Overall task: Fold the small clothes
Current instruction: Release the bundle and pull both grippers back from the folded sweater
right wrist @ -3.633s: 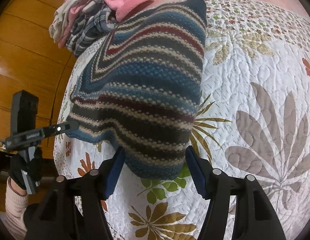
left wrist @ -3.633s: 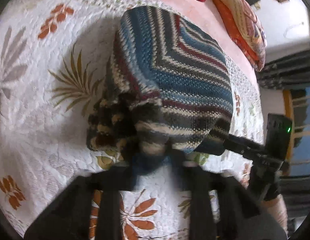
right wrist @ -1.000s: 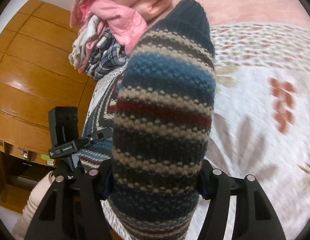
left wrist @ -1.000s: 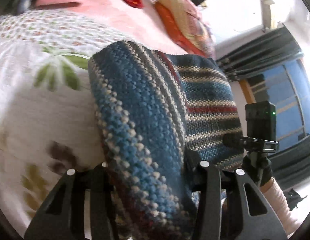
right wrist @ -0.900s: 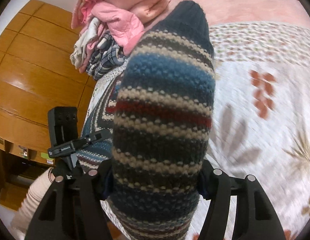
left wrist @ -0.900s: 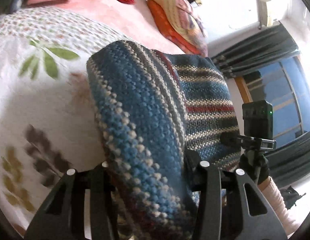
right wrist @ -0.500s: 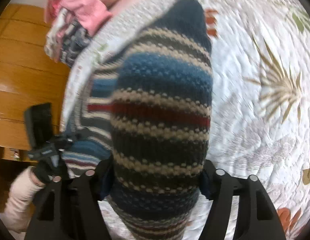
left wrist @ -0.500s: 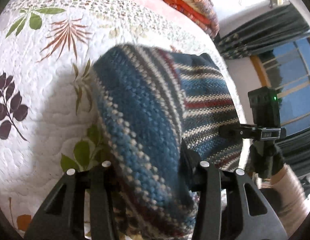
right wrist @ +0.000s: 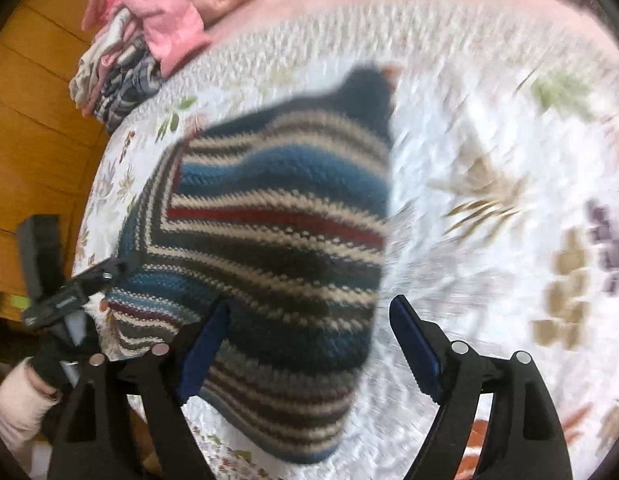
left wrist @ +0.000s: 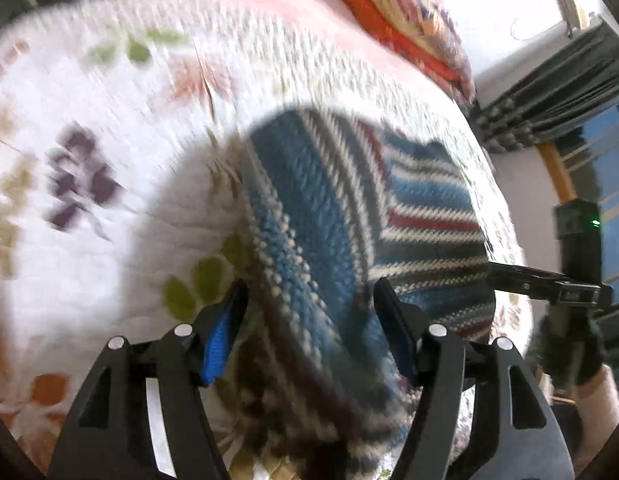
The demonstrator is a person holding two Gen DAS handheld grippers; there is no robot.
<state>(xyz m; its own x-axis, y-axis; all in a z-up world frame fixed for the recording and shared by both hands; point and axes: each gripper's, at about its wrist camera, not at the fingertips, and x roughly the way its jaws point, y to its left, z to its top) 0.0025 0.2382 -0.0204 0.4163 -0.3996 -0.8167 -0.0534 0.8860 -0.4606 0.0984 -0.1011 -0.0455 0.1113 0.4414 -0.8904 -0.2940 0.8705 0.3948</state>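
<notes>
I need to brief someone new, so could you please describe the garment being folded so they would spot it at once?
Start from the white leaf-print quilt covering the bed. Near its edge lies the striped knitted garment, in front of both open claws. Its blue, cream, dark and red bands set it apart from the pink and checked clothes pile behind.

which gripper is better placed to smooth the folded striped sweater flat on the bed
Probably the right hand-held gripper: it is open, with the sweater's flat face spread before it. The left hand-held gripper, also open, faces the raised folded edge.
</notes>
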